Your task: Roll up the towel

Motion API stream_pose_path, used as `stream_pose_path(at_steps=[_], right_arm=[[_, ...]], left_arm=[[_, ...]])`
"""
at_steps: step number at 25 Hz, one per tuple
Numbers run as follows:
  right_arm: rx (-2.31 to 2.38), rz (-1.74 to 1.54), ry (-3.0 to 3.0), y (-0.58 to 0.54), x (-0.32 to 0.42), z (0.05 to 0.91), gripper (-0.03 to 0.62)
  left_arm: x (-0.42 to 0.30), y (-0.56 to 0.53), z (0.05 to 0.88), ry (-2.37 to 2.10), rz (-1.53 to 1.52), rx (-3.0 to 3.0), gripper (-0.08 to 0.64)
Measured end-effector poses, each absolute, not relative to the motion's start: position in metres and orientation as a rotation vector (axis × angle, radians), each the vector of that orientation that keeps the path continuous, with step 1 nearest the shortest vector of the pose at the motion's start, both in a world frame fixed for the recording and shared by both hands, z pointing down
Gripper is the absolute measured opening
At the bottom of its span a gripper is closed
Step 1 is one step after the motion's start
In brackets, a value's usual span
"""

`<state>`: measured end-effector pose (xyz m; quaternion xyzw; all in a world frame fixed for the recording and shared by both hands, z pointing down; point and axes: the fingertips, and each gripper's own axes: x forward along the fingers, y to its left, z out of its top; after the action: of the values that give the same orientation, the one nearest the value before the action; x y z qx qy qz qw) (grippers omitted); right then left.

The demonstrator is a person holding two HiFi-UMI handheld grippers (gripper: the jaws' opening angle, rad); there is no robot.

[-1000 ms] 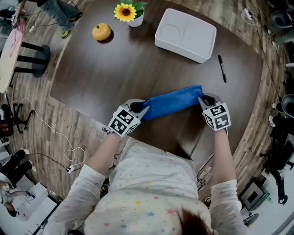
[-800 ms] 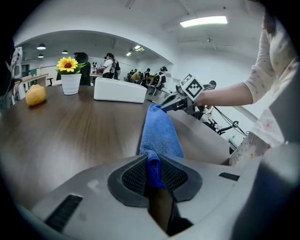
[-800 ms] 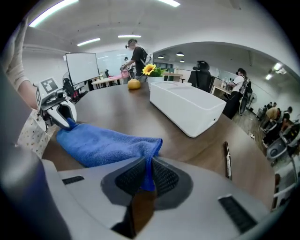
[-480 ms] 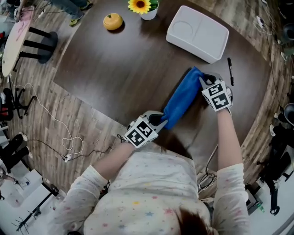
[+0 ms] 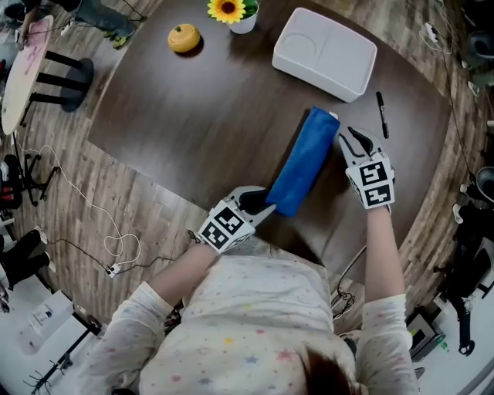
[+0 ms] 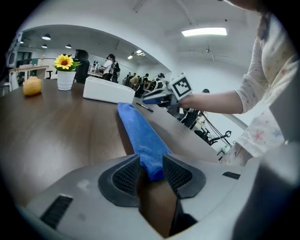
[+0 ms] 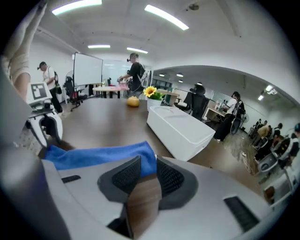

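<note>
Towel (image 5: pixel 303 162) rolled near tray (image 5: pixel 340 68); pot (image 5: pixel 248 24) holds sunflower (image 5: pixel 227 9).

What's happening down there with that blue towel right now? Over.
Left gripper: jaws just opened, towel end between them. Right gripper: open, off the far end. Towel rolled, lying on the table. Pen beside right gripper, not touching.

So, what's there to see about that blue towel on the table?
The towel is bright blue, soft, fuzzy-looking cloth, rolled into a long tube. It lies flat on the dark brown table, slanting from the person's side toward the white tray without touching it. Its near end sits between the jaws of the left tool, which have just been opening. The right tool, open, hovers beside the far end, apart from it.
</note>
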<state>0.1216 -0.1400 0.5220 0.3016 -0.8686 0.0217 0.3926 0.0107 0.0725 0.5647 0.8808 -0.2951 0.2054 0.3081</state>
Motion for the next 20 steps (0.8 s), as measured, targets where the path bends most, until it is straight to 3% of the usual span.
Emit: stream_pose_path(at_steps=[5,13,20], right_arm=[[0.609,0.297,-2.374,-0.050,0.109,0.510,0.094],[0.333,0.401,-2.387,0.069,0.066,0.536,0.072],[0.248,0.264,-2.322,0.102,0.049,0.563,0.136]], left_arm=[[0.002,0.062,0.546,-0.732,0.547,2.436,0.132],[0.020,0.075,0.549,-0.407,0.751,2.692,0.100],[0.027,0.103,0.580,-0.027,1.007,2.751,0.106]])
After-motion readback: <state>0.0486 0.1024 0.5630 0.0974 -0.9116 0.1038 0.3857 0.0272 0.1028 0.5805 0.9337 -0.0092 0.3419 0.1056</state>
